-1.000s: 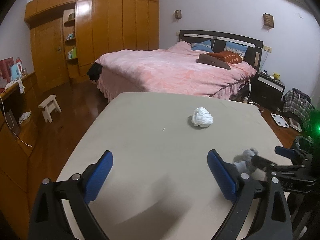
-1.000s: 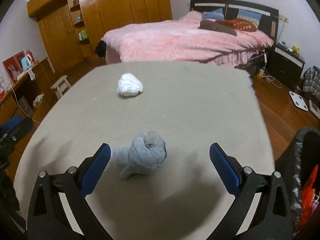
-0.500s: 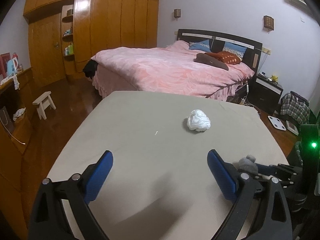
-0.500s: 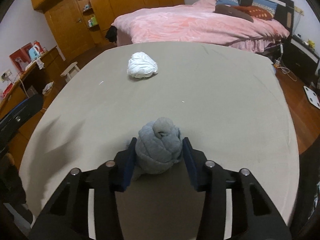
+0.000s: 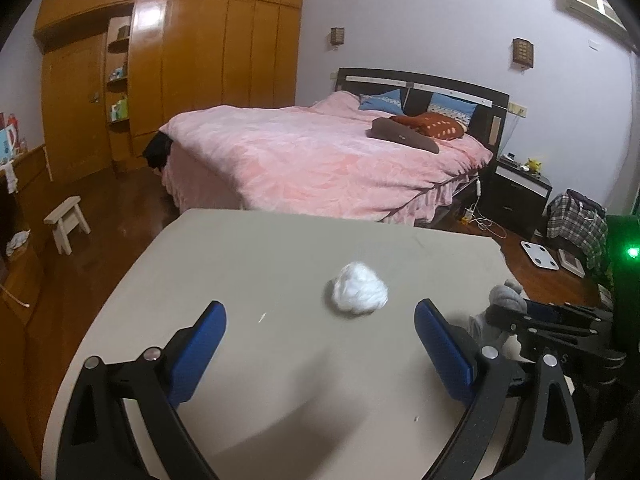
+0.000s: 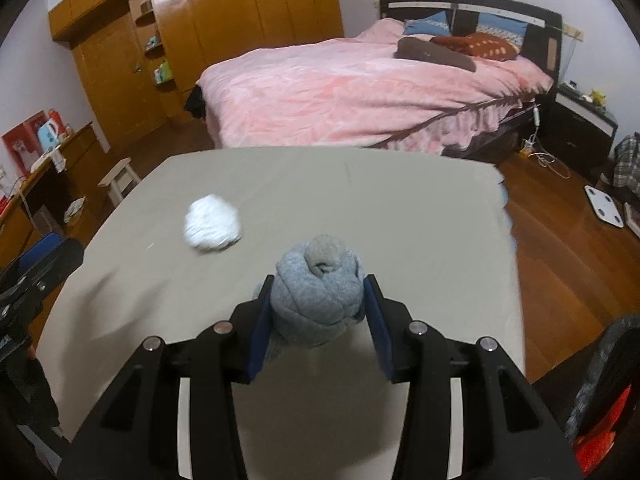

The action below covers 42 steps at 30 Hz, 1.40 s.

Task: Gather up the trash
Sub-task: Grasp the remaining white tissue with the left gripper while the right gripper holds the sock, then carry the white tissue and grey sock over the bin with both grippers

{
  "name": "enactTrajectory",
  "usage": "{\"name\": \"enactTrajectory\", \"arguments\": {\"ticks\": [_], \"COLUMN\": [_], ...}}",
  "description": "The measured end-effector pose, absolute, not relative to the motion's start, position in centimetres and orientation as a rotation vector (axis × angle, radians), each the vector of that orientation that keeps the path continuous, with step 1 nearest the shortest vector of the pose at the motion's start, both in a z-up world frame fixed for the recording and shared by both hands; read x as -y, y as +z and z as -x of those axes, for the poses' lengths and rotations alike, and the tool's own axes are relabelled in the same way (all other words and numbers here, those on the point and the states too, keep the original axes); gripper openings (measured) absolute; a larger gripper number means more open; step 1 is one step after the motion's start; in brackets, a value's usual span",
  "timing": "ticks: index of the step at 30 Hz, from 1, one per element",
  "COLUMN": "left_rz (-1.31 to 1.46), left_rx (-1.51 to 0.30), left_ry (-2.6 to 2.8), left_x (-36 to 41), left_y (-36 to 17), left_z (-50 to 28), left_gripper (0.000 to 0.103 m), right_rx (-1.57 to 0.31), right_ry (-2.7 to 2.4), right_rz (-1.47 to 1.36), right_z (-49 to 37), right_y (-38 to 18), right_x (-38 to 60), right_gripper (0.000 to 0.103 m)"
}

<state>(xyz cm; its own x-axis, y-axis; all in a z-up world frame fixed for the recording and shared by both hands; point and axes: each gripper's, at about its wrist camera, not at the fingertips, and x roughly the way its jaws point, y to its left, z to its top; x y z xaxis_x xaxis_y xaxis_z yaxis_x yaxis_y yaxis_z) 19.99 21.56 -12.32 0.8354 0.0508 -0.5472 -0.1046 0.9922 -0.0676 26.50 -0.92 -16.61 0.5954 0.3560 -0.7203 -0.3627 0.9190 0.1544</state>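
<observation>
Grey sock ball, frame centre: clamped between right gripper pads. White wad mid-table, ahead of left gripper, jaws wide, empty. Step: carry-off; next, likely bin lower right.

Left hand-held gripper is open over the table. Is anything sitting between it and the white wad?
Nothing visible. The left hand-held gripper faces the white wad across bare table. The right hand-held gripper, shut on the grey bundle, is off to the side.

A beige table is seen, with a white crumpled wad lying on it at ten o'clock.
</observation>
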Motion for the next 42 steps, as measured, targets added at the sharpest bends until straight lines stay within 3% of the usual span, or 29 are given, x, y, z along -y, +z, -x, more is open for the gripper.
{"name": "enactTrajectory", "arguments": {"ticks": [9,24,27,29,31,34,42], "left_rz": [0.084,0.122,0.147,0.156,0.146,0.135,0.110], "left_rx": [-0.595,-0.778,-0.817,-0.845,-0.861,-0.854,-0.785], "left_ry": [0.054,0.054,0.039,0.022,0.013,-0.012,-0.011], "left_x": [-19.8,-19.7,-19.8,-19.8,-19.6,-19.1,-18.2], "left_y": [-13.5,-18.8,-19.5,-20.0,-20.2,-20.0,-17.9], "left_z": [-24.3,-31.2,-32.2,-32.5,-32.7,-32.4,-30.3], "left_gripper": [0.093,0.090,0.082,0.070,0.049,0.033,0.030], "right_rx": [-0.847,-0.854,-0.860,-0.863,-0.864,-0.867,-0.845], "right_ry": [0.387,0.385,0.385,0.385,0.384,0.380,0.381], "right_rz": [-0.002,-0.012,-0.015,-0.018,-0.023,-0.039,-0.056], "right_z": [-29.7,-31.2,-31.3,-31.3,-31.1,-30.9,-30.0], "right_y": [-17.8,-18.4,-18.5,-18.5,-18.4,-18.2,-17.0], "right_x": [1.9,1.7,1.8,1.9,2.2,2.6,3.7], "right_gripper": [0.042,0.042,0.042,0.042,0.042,0.042,0.042]}}
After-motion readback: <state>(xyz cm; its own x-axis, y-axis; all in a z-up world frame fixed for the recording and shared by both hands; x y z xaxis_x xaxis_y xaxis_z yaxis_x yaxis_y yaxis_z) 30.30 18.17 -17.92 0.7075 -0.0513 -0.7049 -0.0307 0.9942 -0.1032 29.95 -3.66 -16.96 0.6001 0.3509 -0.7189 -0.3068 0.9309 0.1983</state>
